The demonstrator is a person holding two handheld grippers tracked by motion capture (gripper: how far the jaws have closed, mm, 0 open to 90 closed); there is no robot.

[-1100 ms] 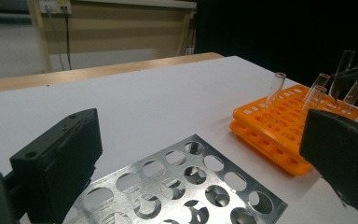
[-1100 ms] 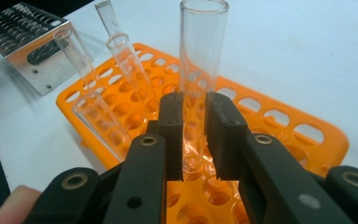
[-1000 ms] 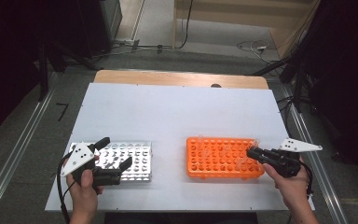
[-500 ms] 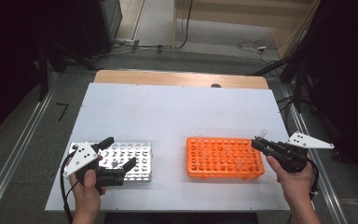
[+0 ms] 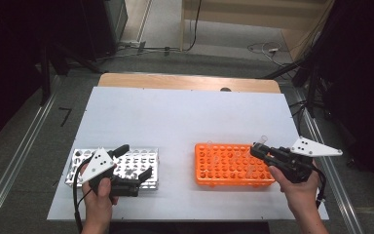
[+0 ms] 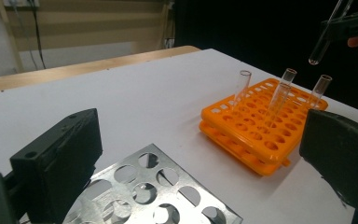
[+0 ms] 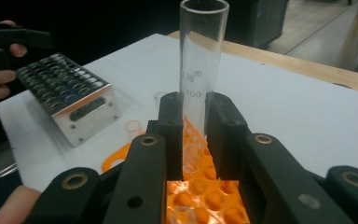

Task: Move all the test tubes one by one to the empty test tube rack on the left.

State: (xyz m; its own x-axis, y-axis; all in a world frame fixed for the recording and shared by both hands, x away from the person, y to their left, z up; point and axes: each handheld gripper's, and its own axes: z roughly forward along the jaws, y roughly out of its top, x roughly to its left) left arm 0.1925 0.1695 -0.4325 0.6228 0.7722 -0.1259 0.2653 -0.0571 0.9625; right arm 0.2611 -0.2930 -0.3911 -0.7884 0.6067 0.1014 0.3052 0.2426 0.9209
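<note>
My right gripper [image 5: 257, 149] is shut on a clear glass test tube [image 7: 203, 51], which stands upright between the jaws. It hangs just above the right end of the orange tube rack [image 5: 224, 168]. The same tube [image 6: 324, 36] is in the air at the top right of the left gripper view. Three more glass tubes [image 6: 284, 88] stand in the orange rack [image 6: 261, 137]. My left gripper [image 5: 135, 162] is open over the right part of the metal rack [image 5: 141, 158], with nothing between its jaws. The metal rack's round holes [image 6: 154, 191] lie right below those jaws.
Both racks sit near the front edge of a white tabletop [image 5: 185, 117]. A wooden strip [image 5: 185, 82] runs along the back. Cables and dark stands [image 5: 316, 73] crowd the floor at the right. The metal rack [image 7: 65, 93] lies left of the held tube.
My right gripper has risen with the test tube, lifting it above the orange rack. The left gripper has stayed over the metal rack.
</note>
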